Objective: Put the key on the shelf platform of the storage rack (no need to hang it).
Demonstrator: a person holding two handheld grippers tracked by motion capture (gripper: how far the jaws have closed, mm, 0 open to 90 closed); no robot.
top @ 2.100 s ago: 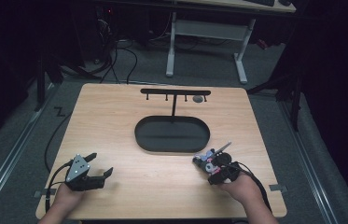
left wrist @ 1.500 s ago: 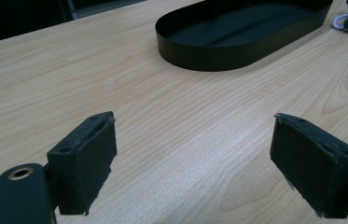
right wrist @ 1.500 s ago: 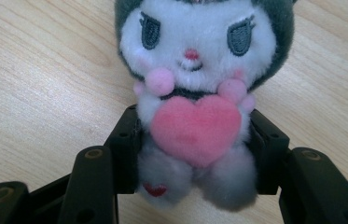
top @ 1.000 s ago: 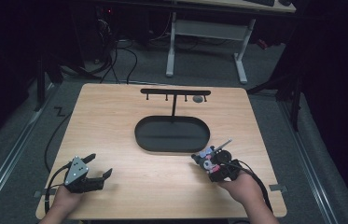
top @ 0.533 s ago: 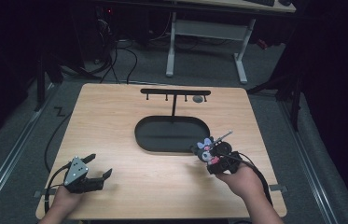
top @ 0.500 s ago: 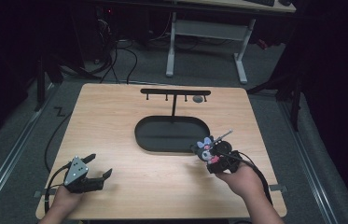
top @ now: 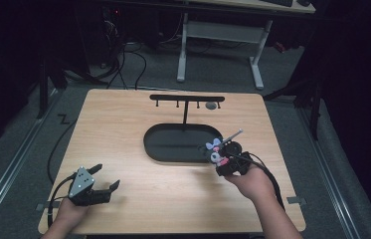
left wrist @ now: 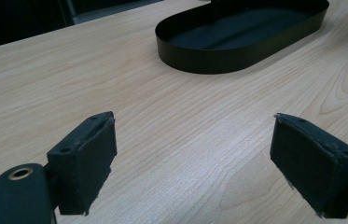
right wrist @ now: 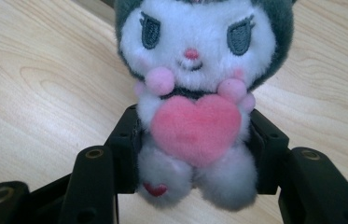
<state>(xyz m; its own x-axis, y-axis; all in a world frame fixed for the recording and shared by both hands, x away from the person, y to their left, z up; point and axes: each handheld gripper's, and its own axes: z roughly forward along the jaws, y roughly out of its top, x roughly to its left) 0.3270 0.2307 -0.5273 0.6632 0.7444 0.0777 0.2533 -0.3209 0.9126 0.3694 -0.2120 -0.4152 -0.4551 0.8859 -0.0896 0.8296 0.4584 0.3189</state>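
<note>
Right gripper [top: 221, 158] clamps a plush toy [right wrist: 195, 93] by its body, above the table [top: 123, 129] at the near right rim of the black oval tray [top: 163, 144].

Judging by this, the pick-up looks done; what is left is probably hanging the toy on the hook rack [top: 187, 98] behind the tray. Left gripper [top: 104, 178] rests wide open and empty near the table's front. The toy's hanging loop is hard to make out, and its head top is cut off in the right gripper view.

Grey-and-white plush toy [right wrist: 195, 107] with pink heart; black tray [top: 163, 149]; pale wood-grain table [top: 123, 129].
</note>
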